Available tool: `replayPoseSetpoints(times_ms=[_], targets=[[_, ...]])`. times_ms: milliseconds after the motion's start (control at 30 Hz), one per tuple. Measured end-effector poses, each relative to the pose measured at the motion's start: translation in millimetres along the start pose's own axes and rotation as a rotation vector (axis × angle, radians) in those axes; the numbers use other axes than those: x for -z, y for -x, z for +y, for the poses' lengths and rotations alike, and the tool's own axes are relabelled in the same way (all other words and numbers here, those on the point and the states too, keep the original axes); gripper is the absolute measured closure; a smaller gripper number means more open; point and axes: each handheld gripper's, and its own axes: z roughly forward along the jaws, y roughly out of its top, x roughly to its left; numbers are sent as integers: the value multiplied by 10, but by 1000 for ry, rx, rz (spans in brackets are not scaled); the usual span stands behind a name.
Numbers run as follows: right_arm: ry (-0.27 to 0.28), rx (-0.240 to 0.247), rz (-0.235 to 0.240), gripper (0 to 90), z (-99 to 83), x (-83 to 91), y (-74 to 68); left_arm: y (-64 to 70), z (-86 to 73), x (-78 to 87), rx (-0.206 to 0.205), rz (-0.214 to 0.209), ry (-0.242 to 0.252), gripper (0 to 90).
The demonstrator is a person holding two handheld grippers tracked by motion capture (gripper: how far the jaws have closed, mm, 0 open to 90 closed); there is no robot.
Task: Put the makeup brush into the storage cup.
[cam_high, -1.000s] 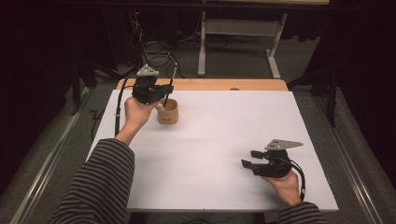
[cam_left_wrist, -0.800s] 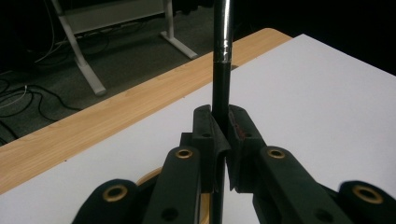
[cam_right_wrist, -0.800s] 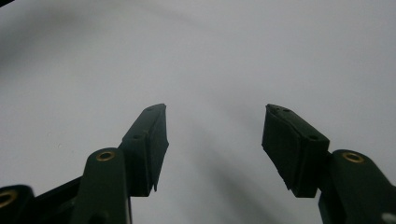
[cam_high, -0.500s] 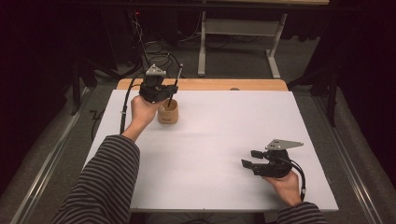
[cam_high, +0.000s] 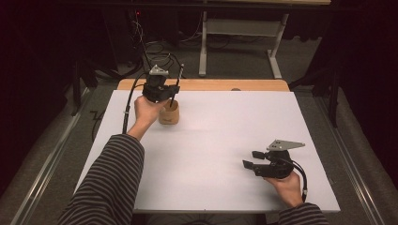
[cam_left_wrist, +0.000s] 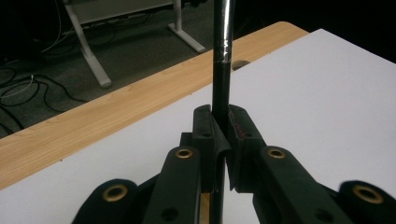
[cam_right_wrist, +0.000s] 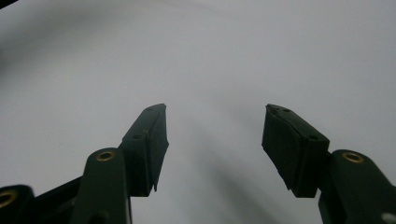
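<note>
Raised since a second ago, the left gripper is held above the wooden cup, pinching an upright black rod. Right gripper is held spread over the white table. No writing can be read.

A black rod with a silver upper part, tan cup, white table.

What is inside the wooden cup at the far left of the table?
A dark rod, clamped by the left gripper, stands with its lower end in the wooden cup. The cup's wall and the gripper hide its bottom and any other contents.
</note>
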Motion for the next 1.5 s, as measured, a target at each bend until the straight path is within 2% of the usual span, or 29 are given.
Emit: replayPoseSetpoints(times_ms=[233, 433, 700, 1133, 1500], targets=[[1, 4, 0, 419, 0, 5, -3, -89, -40, -77, 44, 36, -18, 833], [-1, 4, 1, 420, 0, 6, -5, -72, -46, -102, 33, 53, -13, 833], [0, 9, 2, 420, 0, 10, -6, -83, -85, -178, 31, 70, -37, 831], [-2, 9, 3, 419, -1, 10, -8, -61, -132, -237, 11, 69, -70, 832], [-4, 12, 5, 419, 0, 7, -8, -82, -213, -263, 22, 69, -84, 823]])
